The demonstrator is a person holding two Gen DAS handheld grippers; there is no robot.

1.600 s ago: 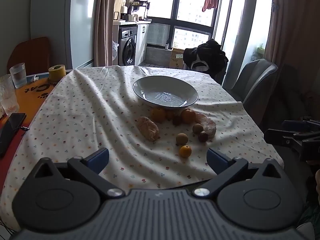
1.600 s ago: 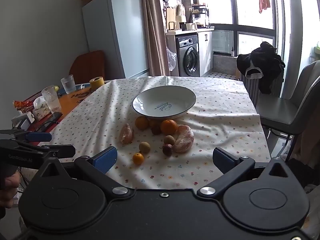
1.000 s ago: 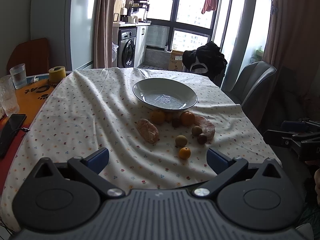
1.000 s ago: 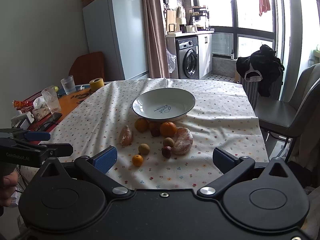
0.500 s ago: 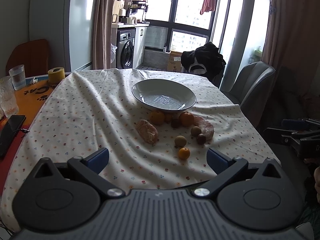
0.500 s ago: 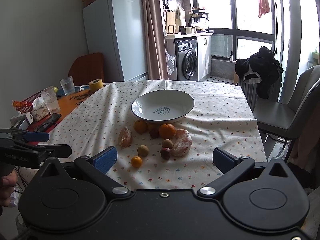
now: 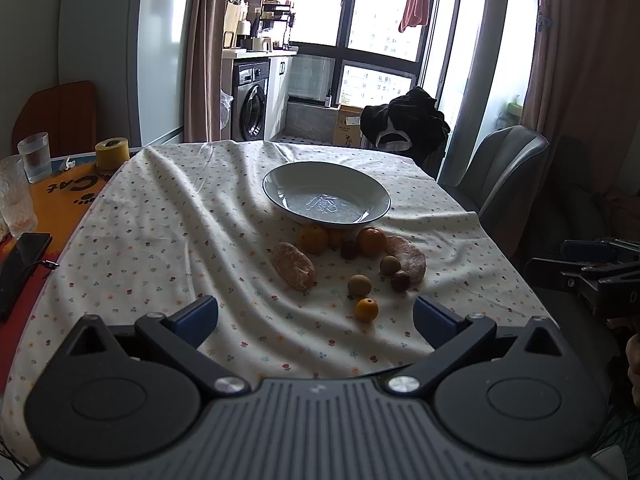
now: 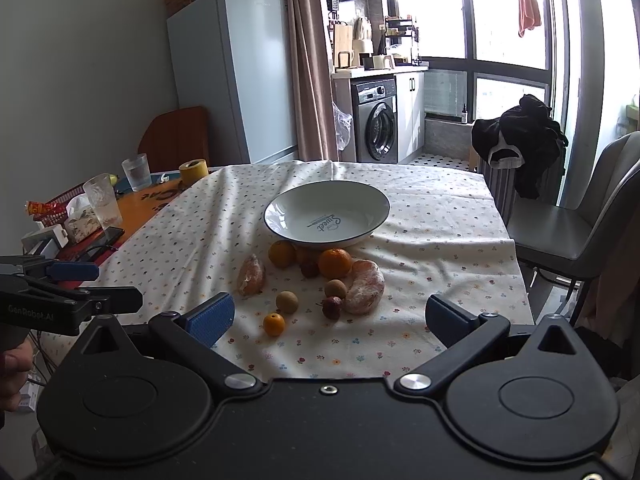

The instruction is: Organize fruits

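An empty white bowl (image 7: pixel 376 188) (image 8: pixel 288 204) sits mid-table on a flowered cloth. Several fruits lie in front of it: two oranges (image 7: pixel 371 241) (image 8: pixel 335 262), two peeled citrus pieces (image 7: pixel 293 265) (image 8: pixel 365 287), a small kumquat (image 7: pixel 366 309) (image 8: pixel 274 324), brown longans (image 7: pixel 359 284) (image 8: pixel 287 302) and dark lychees (image 8: pixel 332 307). My left gripper (image 7: pixel 316 316) is open, held back over the table's near edge with nothing between its fingers. My right gripper (image 8: pixel 330 320) is open too, also short of the fruit and empty.
Two glasses (image 8: pixel 102 200), a yellow tape roll (image 8: pixel 193 171) and a phone (image 7: pixel 20 256) stand on the orange mat at the left. A grey chair (image 8: pixel 576 216) is at the right edge. A fridge and a washing machine stand behind.
Both grippers have drifted back and slightly up, so the bowl and fruit sit a little farther off. Nothing was picked up; both stay open.
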